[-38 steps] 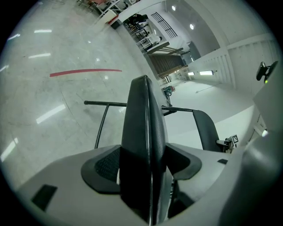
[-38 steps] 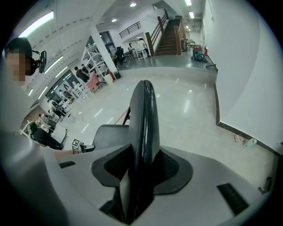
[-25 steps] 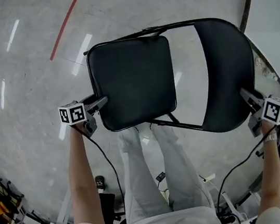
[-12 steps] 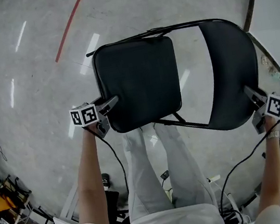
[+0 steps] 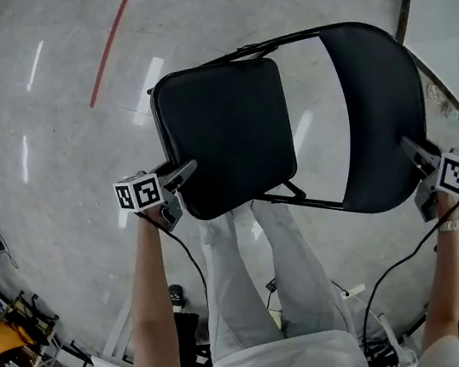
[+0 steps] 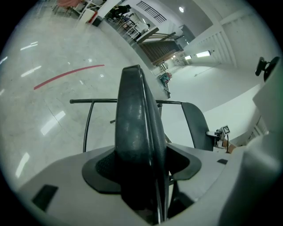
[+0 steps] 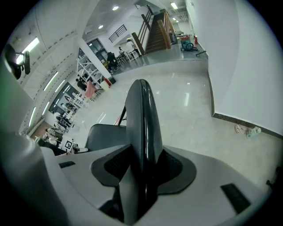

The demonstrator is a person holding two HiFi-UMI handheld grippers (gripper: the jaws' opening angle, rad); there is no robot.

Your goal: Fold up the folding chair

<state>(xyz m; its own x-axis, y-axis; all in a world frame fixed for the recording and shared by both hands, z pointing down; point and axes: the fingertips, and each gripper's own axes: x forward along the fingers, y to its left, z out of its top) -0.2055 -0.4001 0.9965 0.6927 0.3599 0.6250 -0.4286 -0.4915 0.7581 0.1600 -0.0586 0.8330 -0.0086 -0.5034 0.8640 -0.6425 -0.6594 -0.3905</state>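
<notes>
Since the earlier frame, both grippers and the chair between them had shifted slightly to the right in the head view; the grip points had not changed.

I counted one black tube-framed folding chair point(image 5: 276, 41), made up of one square padded black seat point(image 5: 226, 135) and one curved black backrest point(image 5: 378, 111). I also counted two handheld grippers, each carrying one cube with square markers.

The left gripper point(image 5: 186, 170) was clamped on the near left edge of the seat. In the left gripper view, the seat edge ran straight up between the two jaws, with both textured pads pressed against it.

The right gripper point(image 5: 412, 149) was clamped on the outer lower edge of the backrest. In the right gripper view, the backrest edge stood on end between the jaws, with a pad bearing on each face.

The chair spanned the space between the two tools, with the seat towards the left one and the backrest towards the right one. It sat directly in front of the person's two legs point(image 5: 263, 285) in light trousers. An open gap separated seat and backrest, bridged by the frame tubes, so the chair was not yet folded flat.

Below it lay the glossy grey floor point(image 5: 47, 121), marked with one long red line point(image 5: 112, 41).
</notes>
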